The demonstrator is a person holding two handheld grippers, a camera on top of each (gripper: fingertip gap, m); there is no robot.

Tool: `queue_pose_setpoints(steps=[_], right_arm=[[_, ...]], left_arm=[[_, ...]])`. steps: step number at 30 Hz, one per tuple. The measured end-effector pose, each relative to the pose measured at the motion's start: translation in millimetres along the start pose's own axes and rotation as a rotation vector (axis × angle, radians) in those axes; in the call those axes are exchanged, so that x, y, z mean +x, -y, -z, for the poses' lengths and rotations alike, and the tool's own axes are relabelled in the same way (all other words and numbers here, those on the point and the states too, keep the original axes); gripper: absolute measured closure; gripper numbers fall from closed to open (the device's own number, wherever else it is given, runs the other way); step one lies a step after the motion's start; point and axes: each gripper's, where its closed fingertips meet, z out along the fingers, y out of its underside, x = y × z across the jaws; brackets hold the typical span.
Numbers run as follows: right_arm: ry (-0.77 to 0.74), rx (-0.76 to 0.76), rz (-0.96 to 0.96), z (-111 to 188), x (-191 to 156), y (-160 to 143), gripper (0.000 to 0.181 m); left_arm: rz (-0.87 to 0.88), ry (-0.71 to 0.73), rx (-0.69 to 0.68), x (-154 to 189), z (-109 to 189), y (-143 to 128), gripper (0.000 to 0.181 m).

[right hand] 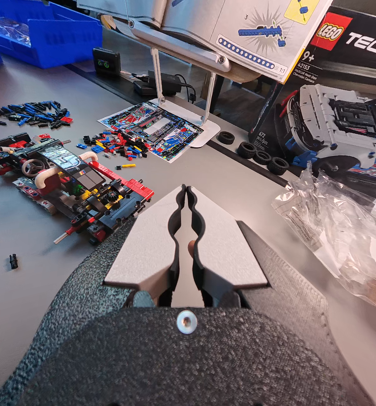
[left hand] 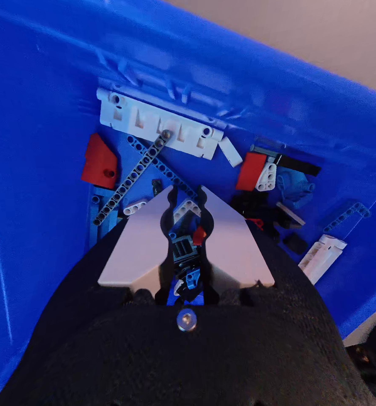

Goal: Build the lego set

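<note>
My left gripper (left hand: 187,190) is open and reaches down into a blue bin (left hand: 51,109) of loose Lego parts. Its tips stand on either side of the lower end of a long blue beam (left hand: 160,167), with a white angled beam (left hand: 187,208) showing between the fingers. A long grey beam (left hand: 134,175) crosses the blue one. My right gripper (right hand: 186,186) is shut and empty above the grey table (right hand: 204,171). The partly built car chassis (right hand: 72,182) lies to its left. The open instruction booklet (right hand: 248,33) rests on a stand behind.
In the bin lie a white panel (left hand: 156,123), red panels (left hand: 99,162) and a white block (left hand: 321,257). On the table are a sticker sheet (right hand: 152,129), small-part piles (right hand: 116,145), pins (right hand: 31,114), tyres (right hand: 261,156), the set box (right hand: 336,109), plastic bags (right hand: 336,230) and blue bins (right hand: 40,37). The tips of one gripper are about 65 cm away from the tips of the other.
</note>
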Motion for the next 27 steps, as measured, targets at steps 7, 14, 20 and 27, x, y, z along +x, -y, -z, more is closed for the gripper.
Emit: queue_pose_setpoints(steps=[7,14,20,27], right_arm=[[-0.002,0.012,-0.011,-3.4,-0.9,5.7,0.181],[0.01,0.032,0.017,-5.5,-8.3,12.7,0.181],[0.013,0.053,0.005,-2.0,-8.7,12.5,0.181],[0.004,0.07,-0.011,6.5,-3.2,10.2,0.181]], left_arm=[[-0.024,-0.019,0.027,-2.5,2.8,-3.6,0.167],[-0.032,-0.027,0.103,-2.4,23.1,-1.5,0.173],[-0.05,-0.005,0.11,-1.2,33.0,-4.9,0.175],[-0.077,-0.016,0.213,8.5,63.7,3.6,0.175]])
